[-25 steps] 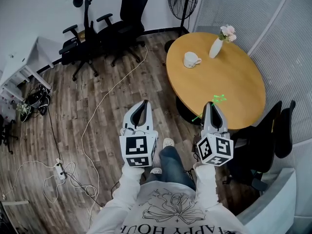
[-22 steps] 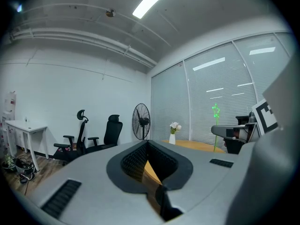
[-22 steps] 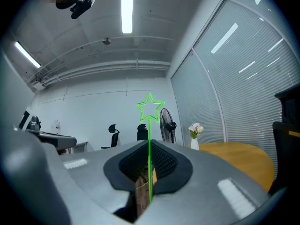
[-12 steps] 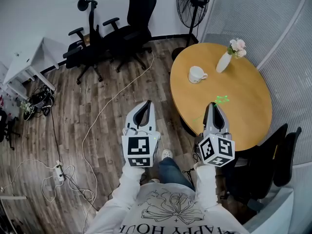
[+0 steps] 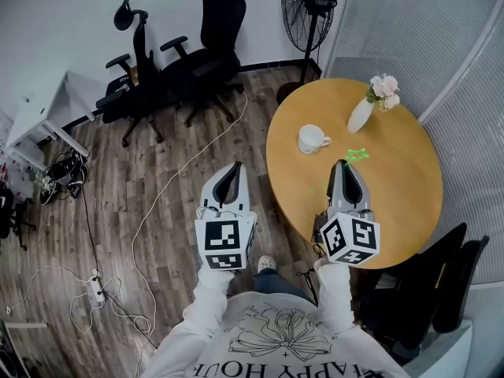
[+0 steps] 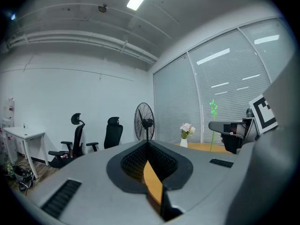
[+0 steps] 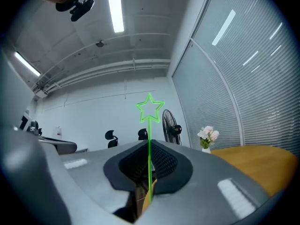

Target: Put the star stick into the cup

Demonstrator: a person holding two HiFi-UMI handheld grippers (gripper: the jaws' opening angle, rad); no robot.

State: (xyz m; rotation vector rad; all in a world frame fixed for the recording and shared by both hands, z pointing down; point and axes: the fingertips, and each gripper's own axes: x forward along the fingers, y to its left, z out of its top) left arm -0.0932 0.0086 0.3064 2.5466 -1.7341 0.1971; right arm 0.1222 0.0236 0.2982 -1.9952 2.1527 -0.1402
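A thin green star stick (image 5: 354, 157) stands up from my right gripper (image 5: 344, 168), which is shut on its stem. In the right gripper view the star (image 7: 150, 108) rises above the shut right gripper (image 7: 148, 146). The white cup (image 5: 312, 139) sits on the round wooden table (image 5: 394, 172), a little ahead and left of the right gripper. My left gripper (image 5: 228, 176) hangs over the floor left of the table, shut with nothing in it. In the left gripper view, beyond the left gripper (image 6: 147, 145), the star stick (image 6: 213, 109) shows at the right.
A white vase with pink flowers (image 5: 364, 110) stands on the table behind the cup. A standing fan (image 5: 309, 2) and black office chairs (image 5: 169, 65) are at the back. Cables (image 5: 150, 203) lie across the wooden floor, and a dark chair (image 5: 433, 290) sits near right.
The table has drawn nearer and more underneath. My right gripper with the star stick now hangs over the tabletop, closer to the cup. The left gripper keeps its place beside it.
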